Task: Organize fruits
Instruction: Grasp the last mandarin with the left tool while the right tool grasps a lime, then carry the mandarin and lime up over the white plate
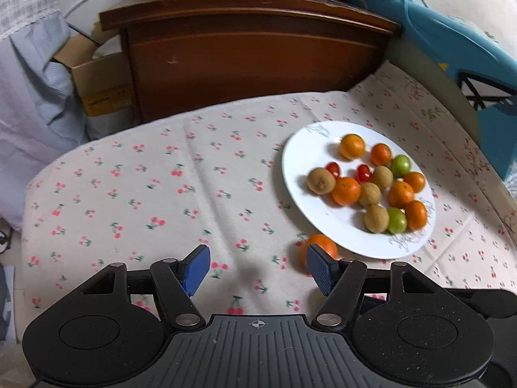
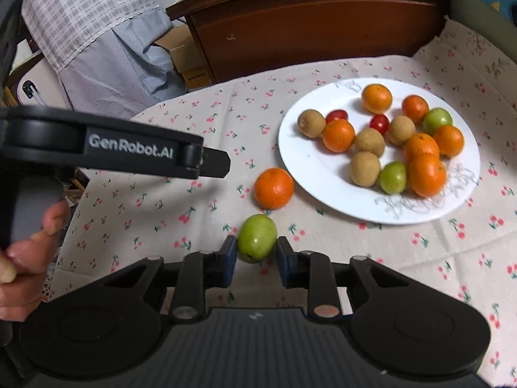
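Your right gripper [image 2: 257, 253] has its blue pads pinched on a green fruit [image 2: 257, 242], one pad against each side. The fruit is smooth, slightly oval and glossy, with a small pale glint on its skin, and its underside sits on or just above the cherry-print tablecloth [image 2: 161, 213]; the pictures do not settle which. It lies off the white plate [image 2: 307, 168], near the plate's near-left rim.

Just beyond the green fruit, a loose orange [image 2: 274, 188] rests on the cloth, close to the plate's rim but not on it. It is round, bright and dimpled.

On the plate the fruit is mixed together: several oranges, brown fuzzy kiwis [image 2: 365, 168], two more green fruits and two small red tomatoes [image 2: 379, 123], mostly bunched toward the right half of the plate and touching one another.

Your left gripper [image 1: 258, 268] hangs above bare cloth with its pads spread and nothing between them. In its view the loose orange shows just behind its right pad. Your left hand [image 2: 29, 258] grips its handle at the table's left edge.
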The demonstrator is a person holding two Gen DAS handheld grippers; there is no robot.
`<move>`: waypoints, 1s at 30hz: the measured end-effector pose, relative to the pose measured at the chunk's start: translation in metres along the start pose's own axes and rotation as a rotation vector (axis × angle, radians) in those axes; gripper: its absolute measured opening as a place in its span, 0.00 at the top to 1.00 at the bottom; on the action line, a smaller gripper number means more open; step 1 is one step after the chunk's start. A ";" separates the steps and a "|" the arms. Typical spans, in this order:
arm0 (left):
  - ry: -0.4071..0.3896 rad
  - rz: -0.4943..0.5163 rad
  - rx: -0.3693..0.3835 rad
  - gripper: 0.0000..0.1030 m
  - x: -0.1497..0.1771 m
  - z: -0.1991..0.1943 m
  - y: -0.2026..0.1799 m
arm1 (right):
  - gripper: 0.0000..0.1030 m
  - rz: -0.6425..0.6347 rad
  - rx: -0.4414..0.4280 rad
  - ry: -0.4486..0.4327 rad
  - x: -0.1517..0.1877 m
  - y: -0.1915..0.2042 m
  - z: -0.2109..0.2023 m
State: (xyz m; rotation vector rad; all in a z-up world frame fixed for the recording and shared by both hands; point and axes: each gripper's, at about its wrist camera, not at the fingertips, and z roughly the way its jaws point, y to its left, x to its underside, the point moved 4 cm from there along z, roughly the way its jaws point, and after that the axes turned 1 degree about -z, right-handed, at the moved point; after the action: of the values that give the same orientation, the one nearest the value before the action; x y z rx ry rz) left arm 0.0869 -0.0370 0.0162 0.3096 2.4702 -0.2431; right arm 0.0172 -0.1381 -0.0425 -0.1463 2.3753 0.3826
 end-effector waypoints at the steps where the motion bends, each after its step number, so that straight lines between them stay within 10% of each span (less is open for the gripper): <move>1: -0.001 0.006 0.012 0.36 0.001 0.001 -0.002 | 0.75 0.006 0.007 -0.003 0.000 -0.003 -0.004; 16: -0.017 0.156 0.088 0.40 0.014 0.030 -0.038 | 0.75 0.115 0.074 -0.031 0.004 -0.048 -0.037; 30: -0.032 0.177 0.125 0.72 0.014 0.037 -0.046 | 0.75 0.160 0.073 -0.029 0.004 -0.056 -0.037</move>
State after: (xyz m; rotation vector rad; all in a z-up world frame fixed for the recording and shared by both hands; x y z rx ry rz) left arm 0.0849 -0.0875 -0.0171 0.5706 2.3834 -0.3253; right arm 0.0020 -0.2025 -0.0317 0.0836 2.3757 0.3701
